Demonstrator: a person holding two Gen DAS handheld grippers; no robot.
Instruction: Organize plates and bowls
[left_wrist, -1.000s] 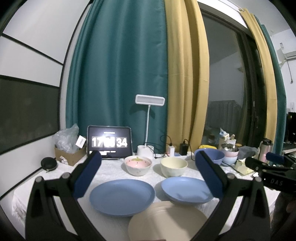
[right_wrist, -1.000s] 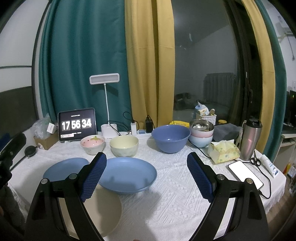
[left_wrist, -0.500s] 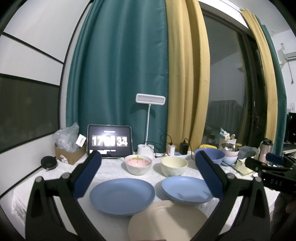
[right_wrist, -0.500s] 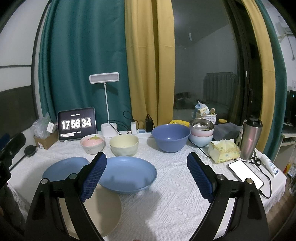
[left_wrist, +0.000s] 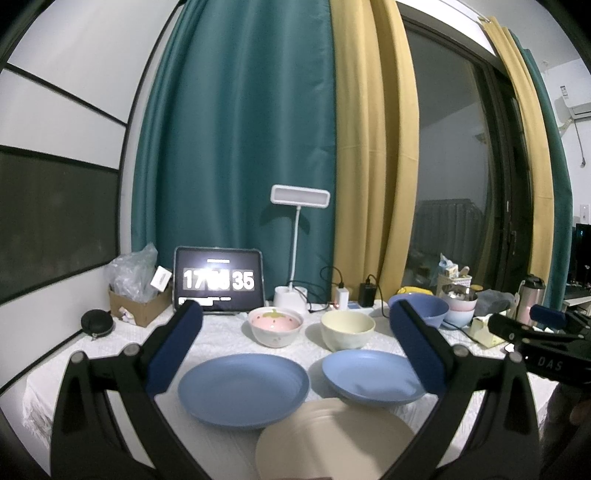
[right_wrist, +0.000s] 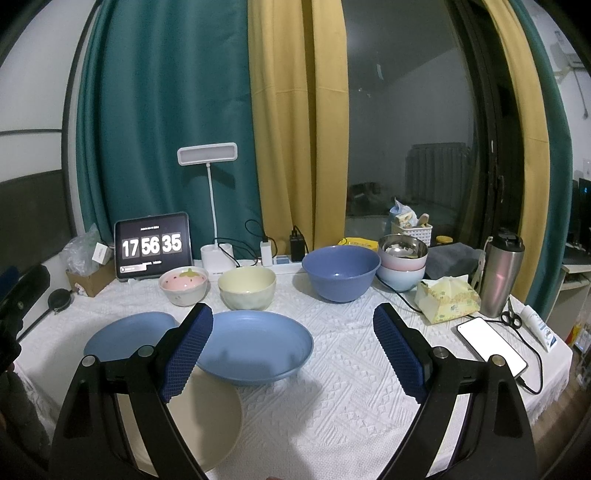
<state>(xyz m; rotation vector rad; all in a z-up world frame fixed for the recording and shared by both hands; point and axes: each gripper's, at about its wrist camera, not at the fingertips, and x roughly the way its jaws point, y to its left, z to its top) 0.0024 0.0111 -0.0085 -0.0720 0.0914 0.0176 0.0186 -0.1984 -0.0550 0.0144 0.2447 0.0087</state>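
Note:
On the white tablecloth lie a flat blue plate (left_wrist: 243, 387) (right_wrist: 125, 336), a deeper blue plate (left_wrist: 369, 376) (right_wrist: 255, 343) and a cream plate (left_wrist: 332, 439) (right_wrist: 207, 413) nearest me. Behind stand a strawberry bowl (left_wrist: 275, 326) (right_wrist: 184, 285), a cream bowl (left_wrist: 347, 328) (right_wrist: 246, 287) and a large blue bowl (right_wrist: 340, 271) (left_wrist: 424, 310). A steel bowl sits in stacked pink and pale blue bowls (right_wrist: 402, 264). My left gripper (left_wrist: 295, 350) is open and empty above the plates. My right gripper (right_wrist: 291, 350) is open and empty above the deeper plate.
A tablet clock (right_wrist: 153, 245), desk lamp (right_wrist: 207, 155), charger and cables line the back. A cardboard box (left_wrist: 138, 310) is at the back left. A tissue pack (right_wrist: 447, 299), steel flask (right_wrist: 500, 273), phone (right_wrist: 491, 347) and scissors lie at right.
Nothing has moved; only the clock has ticked from 34 to 35.

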